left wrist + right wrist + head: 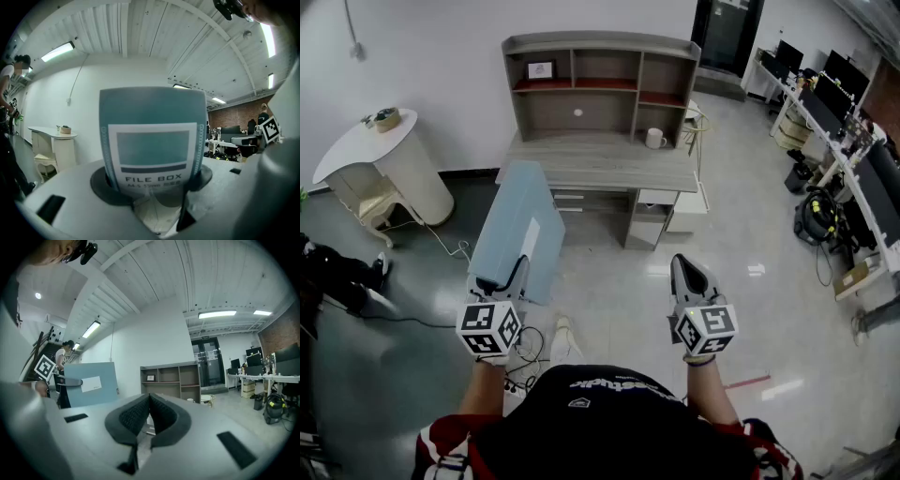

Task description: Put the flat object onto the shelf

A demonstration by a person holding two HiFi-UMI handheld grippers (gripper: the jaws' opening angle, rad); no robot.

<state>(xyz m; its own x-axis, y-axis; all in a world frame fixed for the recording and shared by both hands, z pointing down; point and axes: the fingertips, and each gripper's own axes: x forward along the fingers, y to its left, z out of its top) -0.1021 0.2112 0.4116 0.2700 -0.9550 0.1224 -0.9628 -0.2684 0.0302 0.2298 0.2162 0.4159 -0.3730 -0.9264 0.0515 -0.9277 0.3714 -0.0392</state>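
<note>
My left hand-held gripper (516, 274) grips the near end of the blue file box (521, 225), jaws wide across its labelled spine. My right hand-held gripper (687, 274) is closed on nothing. The box's long side points ahead toward the shelf (600, 86), which is well apart and slightly to the right. In the left gripper view the box hides the shelf.

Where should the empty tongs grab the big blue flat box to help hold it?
Probably its free top edge, from above. The light blue flat file box stands on edge, its wide face toward the right tongs, too broad to pinch; the left tongs clamp its near spine.
</note>
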